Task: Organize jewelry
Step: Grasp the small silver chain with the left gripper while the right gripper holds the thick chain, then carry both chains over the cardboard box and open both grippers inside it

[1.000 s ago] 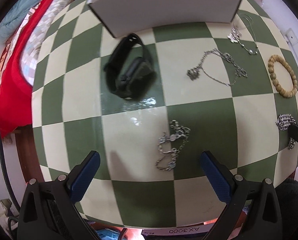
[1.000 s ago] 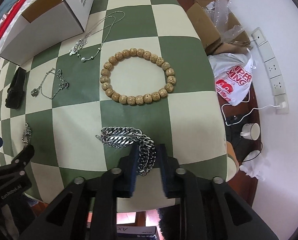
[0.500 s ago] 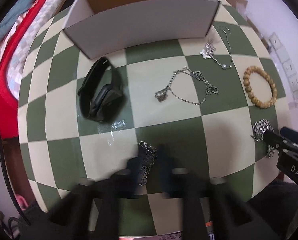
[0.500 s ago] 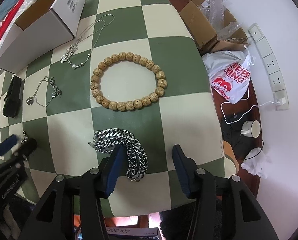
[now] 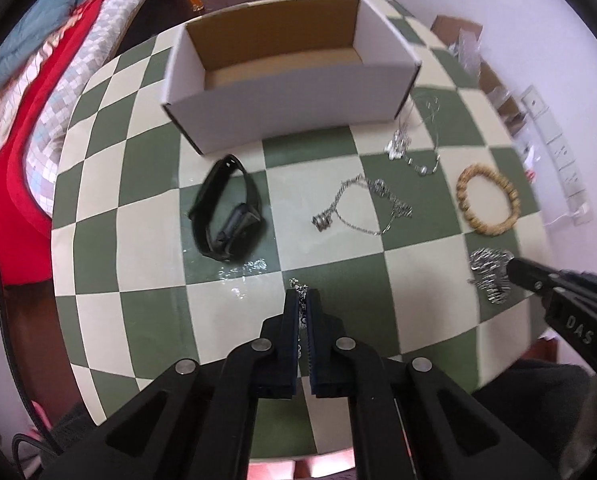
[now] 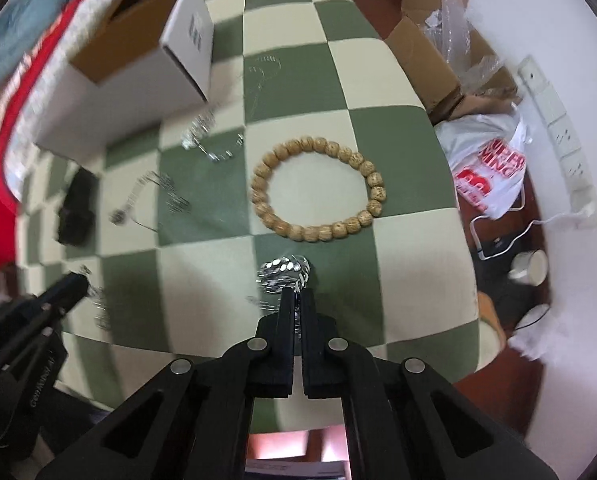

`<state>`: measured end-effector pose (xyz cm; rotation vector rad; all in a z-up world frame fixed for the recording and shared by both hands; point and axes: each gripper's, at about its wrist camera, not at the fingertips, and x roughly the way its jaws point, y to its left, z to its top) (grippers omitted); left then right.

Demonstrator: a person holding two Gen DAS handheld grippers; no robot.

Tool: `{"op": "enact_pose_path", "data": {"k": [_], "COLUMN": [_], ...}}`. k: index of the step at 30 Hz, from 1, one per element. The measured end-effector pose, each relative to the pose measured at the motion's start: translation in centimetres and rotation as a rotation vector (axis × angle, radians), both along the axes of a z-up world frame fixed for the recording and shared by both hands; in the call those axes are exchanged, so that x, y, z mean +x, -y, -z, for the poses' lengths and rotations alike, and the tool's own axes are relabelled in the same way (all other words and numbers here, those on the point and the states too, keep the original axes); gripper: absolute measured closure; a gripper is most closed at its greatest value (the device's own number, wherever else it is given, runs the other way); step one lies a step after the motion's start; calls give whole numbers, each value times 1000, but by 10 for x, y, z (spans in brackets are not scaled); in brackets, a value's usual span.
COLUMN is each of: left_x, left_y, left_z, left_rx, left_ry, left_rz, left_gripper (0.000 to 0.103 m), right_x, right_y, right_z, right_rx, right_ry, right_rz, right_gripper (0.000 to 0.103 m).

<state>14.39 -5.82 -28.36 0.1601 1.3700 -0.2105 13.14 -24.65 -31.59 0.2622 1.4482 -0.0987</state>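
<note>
With my left gripper (image 5: 303,300) clenched on the thin silver chain (image 5: 298,286) at lower centre and my right gripper (image 6: 297,296) pinching the heavy curb chain (image 6: 284,272) mid-frame, either dangling piece could slip or snag short of the white box (image 5: 290,108) at top.

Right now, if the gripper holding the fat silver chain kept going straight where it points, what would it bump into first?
Probably the checkered tabletop: the right gripper points down at it, shut on the chunky silver chain that bunches beyond its tips. How far off is unclear.

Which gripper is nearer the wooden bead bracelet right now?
Right. The right gripper, shut on the chunky silver chain, sits just below the wooden bead bracelet; the left gripper is several squares away.
</note>
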Motion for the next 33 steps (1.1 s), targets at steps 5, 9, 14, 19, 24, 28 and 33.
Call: {"op": "enact_pose_path", "data": {"k": [5, 9, 14, 19, 24, 28, 33], "left_x": [18, 22, 32, 41, 64, 91, 135], "left_y": [-14, -26, -36, -38, -34, -32, -32], "left_z": [-34, -60, -86, -110, -130, -139, -130], "left_rx": [-61, -100, -167, -202, -202, -201, -194], "left_ry": [37, 71, 81, 99, 130, 147, 128], "left_rz": [-31, -44, -54, -48, -44, -57, -90], "left_gripper": [102, 102, 102, 102, 102, 102, 102], "right_x": [0, 1, 5, 15, 37, 68, 116], "right_y": [-1, -1, -2, -11, -18, -25, -37], "right_z": [-22, -44, -75, -121, -160, -183, -188], "right_rx": [47, 91, 116, 129, 143, 154, 152], "right_ry": [54, 101, 162, 244, 311, 352, 356], "right_rz": [25, 38, 33, 13, -18, -45, -72], "right_gripper": [102, 102, 102, 102, 102, 102, 102]}}
